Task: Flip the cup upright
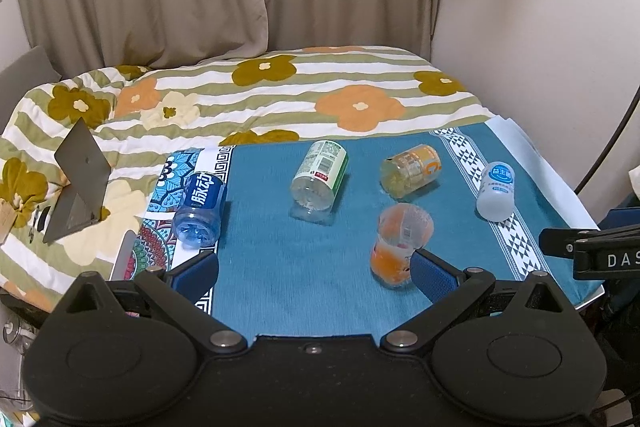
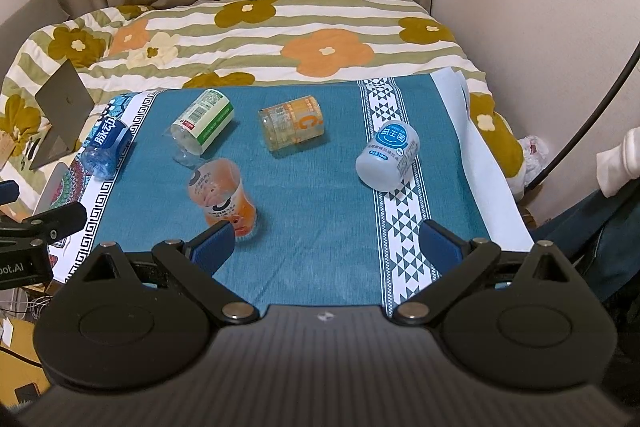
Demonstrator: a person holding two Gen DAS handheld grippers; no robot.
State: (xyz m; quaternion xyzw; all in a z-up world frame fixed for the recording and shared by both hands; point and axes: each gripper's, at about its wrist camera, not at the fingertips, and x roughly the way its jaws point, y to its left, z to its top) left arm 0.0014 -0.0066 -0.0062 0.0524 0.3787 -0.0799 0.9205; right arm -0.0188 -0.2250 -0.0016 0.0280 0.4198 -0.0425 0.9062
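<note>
Blue pads of the left gripper (image 1: 314, 273) are standing spread wide, its right pad touching or just beside the orange cup (image 1: 398, 245), tilted base-down on the teal cloth (image 1: 280, 267); the right gripper (image 2: 326, 245), equally spread, is hovering nearby.

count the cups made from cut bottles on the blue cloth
5: blue cup far left, green-label cup beside it, orange cup nearest the grippers, yellow cup in the middle, white cup on the patterned stripe.
</note>
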